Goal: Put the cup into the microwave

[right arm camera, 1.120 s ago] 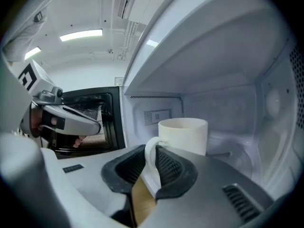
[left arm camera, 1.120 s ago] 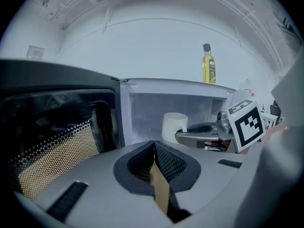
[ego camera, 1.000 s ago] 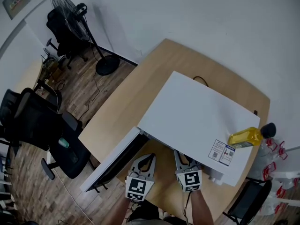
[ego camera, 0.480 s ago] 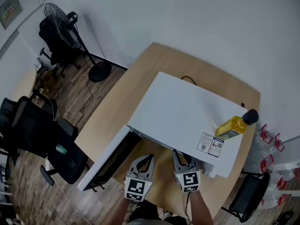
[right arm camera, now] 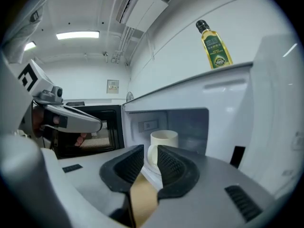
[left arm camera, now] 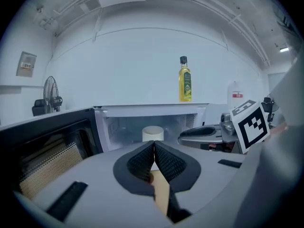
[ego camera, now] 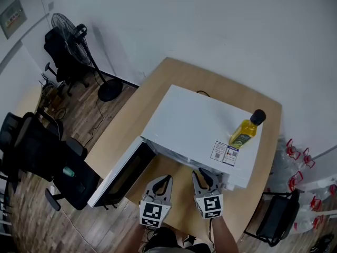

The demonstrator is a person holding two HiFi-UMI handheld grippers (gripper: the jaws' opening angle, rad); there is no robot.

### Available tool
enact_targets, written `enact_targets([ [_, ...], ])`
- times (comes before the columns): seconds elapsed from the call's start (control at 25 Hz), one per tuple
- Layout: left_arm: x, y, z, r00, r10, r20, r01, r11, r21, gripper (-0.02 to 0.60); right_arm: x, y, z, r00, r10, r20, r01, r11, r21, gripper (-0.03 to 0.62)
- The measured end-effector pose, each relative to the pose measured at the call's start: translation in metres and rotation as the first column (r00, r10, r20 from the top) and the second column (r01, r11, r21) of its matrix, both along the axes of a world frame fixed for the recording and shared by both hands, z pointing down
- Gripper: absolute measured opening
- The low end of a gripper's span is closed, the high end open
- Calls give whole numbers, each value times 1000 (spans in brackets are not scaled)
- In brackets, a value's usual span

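Observation:
A white microwave [ego camera: 195,125] stands on the wooden table with its door [ego camera: 118,173] swung open to the left. Inside its cavity stands the cream cup [left arm camera: 153,133], upright; the right gripper view shows the same cup [right arm camera: 164,141] beyond the jaws. The microwave's top hides the cup in the head view. My left gripper [ego camera: 162,181] hovers in front of the opening, its jaws shut and empty [left arm camera: 154,144]. Beside it my right gripper [ego camera: 202,177] is open [right arm camera: 150,151], with a gap between the pads and nothing between them.
A yellow oil bottle [ego camera: 245,130] stands on the microwave's top near its right end. The open door juts over the table's left front edge. On the floor at left are a fan [ego camera: 66,25] and black office chairs [ego camera: 31,146]. Another chair [ego camera: 274,220] stands at lower right.
Both grippers have drawn back and up from the microwave's opening. The cup stays inside the cavity. The door remains open.

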State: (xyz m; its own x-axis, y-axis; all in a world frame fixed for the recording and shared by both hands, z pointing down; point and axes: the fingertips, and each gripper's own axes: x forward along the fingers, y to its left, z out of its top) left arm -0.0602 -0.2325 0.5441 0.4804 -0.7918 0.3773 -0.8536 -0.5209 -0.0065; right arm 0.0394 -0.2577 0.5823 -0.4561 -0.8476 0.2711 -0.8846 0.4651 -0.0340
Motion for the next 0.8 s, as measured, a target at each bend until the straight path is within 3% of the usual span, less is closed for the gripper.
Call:
enact_targets([
  [0.8,23,98,-66,1000,0,-17,2,994,108,23,53,106,-85,998,60,6,-60,993,105,92],
])
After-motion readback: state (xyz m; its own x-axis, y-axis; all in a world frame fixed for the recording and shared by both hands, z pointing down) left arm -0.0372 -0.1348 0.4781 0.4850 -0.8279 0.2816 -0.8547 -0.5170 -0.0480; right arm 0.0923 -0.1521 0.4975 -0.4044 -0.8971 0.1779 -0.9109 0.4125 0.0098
